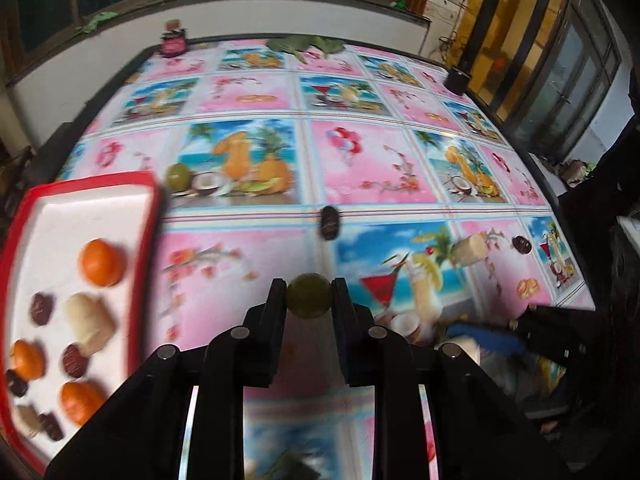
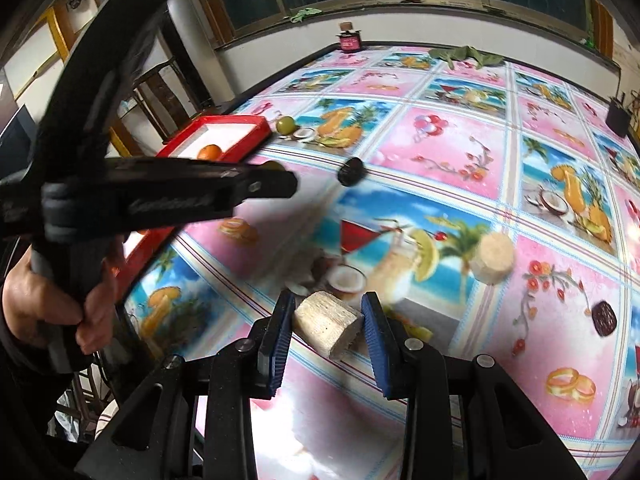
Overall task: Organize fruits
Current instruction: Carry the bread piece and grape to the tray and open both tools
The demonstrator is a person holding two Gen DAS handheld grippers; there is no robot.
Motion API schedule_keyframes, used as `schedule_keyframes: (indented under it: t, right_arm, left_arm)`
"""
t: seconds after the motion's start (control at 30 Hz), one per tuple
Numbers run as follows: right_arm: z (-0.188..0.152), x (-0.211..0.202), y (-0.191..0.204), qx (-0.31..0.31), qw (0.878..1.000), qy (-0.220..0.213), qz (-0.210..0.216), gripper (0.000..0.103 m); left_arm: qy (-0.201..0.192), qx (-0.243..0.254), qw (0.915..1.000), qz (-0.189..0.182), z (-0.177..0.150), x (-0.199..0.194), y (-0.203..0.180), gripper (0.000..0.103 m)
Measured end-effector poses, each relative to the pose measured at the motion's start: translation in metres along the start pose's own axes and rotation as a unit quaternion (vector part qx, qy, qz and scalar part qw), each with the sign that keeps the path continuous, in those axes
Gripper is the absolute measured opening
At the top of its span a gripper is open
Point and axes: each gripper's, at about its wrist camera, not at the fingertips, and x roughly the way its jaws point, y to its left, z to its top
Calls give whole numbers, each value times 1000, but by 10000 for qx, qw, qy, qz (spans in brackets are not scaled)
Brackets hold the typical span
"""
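Observation:
My left gripper (image 1: 309, 293) is shut on a small round green fruit (image 1: 309, 298), held above the patterned tablecloth to the right of the red-rimmed white tray (image 1: 60, 208). On the tray lie oranges (image 1: 100, 262), dark brown pieces (image 1: 42, 308) and a pale cylinder (image 1: 90, 320). My right gripper (image 2: 328, 310), with blue pads, is shut on a pale cut cylinder piece (image 2: 326, 324) near the table's front edge. Loose on the cloth are a second green fruit (image 2: 285, 124), a dark oval piece (image 2: 350, 172), another pale cylinder (image 2: 492, 258) and a dark piece (image 2: 604, 318).
A person's hand (image 2: 60, 300) grips the left tool at the left of the right wrist view. At the table's far edge stand a pink jar (image 1: 174, 42), green leaves (image 1: 306, 46) and a black cup (image 1: 458, 80). Beyond the table are a wall and windows.

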Motion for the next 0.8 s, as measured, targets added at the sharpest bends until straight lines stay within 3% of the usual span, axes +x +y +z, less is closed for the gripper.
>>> schedule_keyframes:
  t: [0.2, 0.47, 0.8]
  right_arm:
    - [18, 5, 23, -232, 9996, -60, 139, 35]
    - [50, 15, 61, -563, 9973, -195, 418, 35]
    - [93, 44, 98, -794, 9936, -154, 786, 35]
  left_arm:
    - [-168, -47, 9992, 363, -11, -28, 25, 20]
    - [-277, -317, 9975, 559, -18, -42, 61, 20]
    - [-333, -1050, 9908, 783, -35, -66, 136, 20]
